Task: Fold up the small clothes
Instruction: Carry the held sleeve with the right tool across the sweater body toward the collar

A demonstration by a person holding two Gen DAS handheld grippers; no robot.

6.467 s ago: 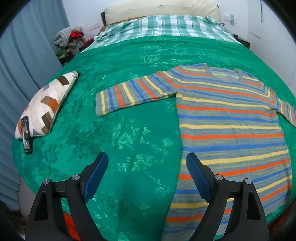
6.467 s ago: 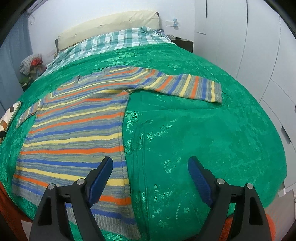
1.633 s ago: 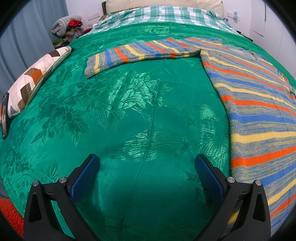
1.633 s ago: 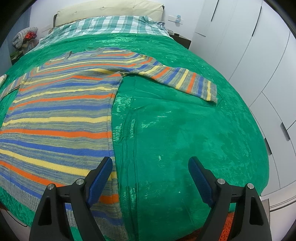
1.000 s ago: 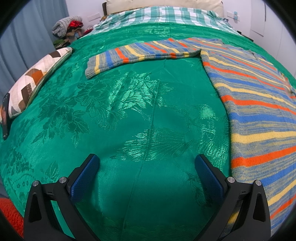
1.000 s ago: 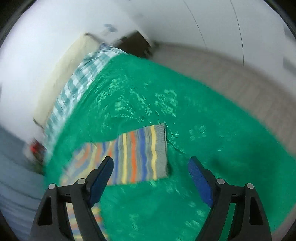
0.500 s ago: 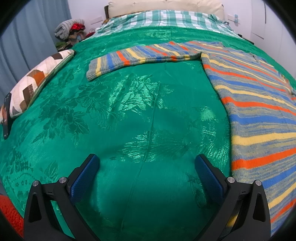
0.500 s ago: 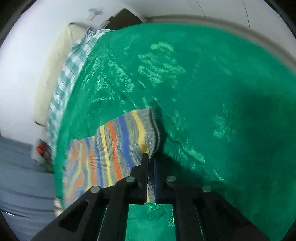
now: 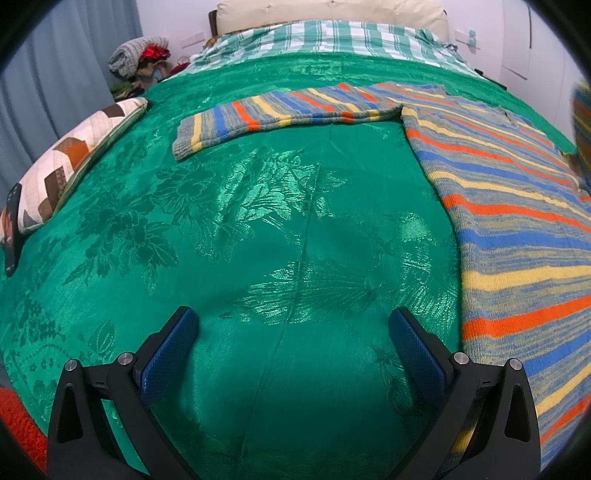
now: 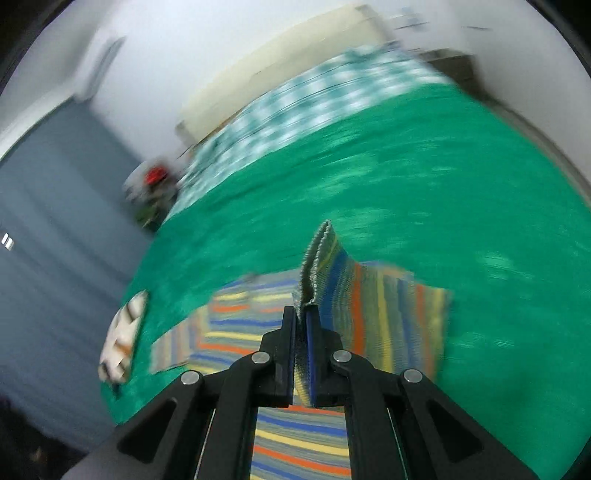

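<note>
Green damask bedspread (image 9: pixel 258 229) across the whole bed, checked sheet (image 9: pixel 332 37) and cream headboard (image 9: pixel 325 9) at the far end. Patchwork cushion (image 9: pixel 70 162) at the left edge, with a dark phone-like item (image 9: pixel 11 229) lying against its near end. Pile of clothes (image 9: pixel 140 59) beyond the bed, by the grey-blue curtain (image 9: pixel 55 55).

Striped sweater (image 9: pixel 517 229) spread flat on the bedspread, orange, blue, yellow and grey bands; body to the right in the left wrist view, one sleeve (image 9: pixel 280 110) stretched flat leftward, cuff toward the cushion.

Left gripper (image 9: pixel 293 332) low over bare bedspread, level and pointing up the bed, blue-padded fingers (image 9: pixel 170 350) spread wide, nothing between them; sweater body just beside the right-hand finger, sleeve well ahead.

Right gripper (image 10: pixel 303 314) raised above the sweater (image 10: pixel 295 443), view blurred and tilted. Fingers pressed narrow together, clamped on the grey ribbed cuff (image 10: pixel 317 254) of the other sleeve (image 10: pixel 384 317). Cuff standing up past the fingertips, doubled on itself; rest of that sleeve draped down to the right, lifted over the sweater body.
</note>
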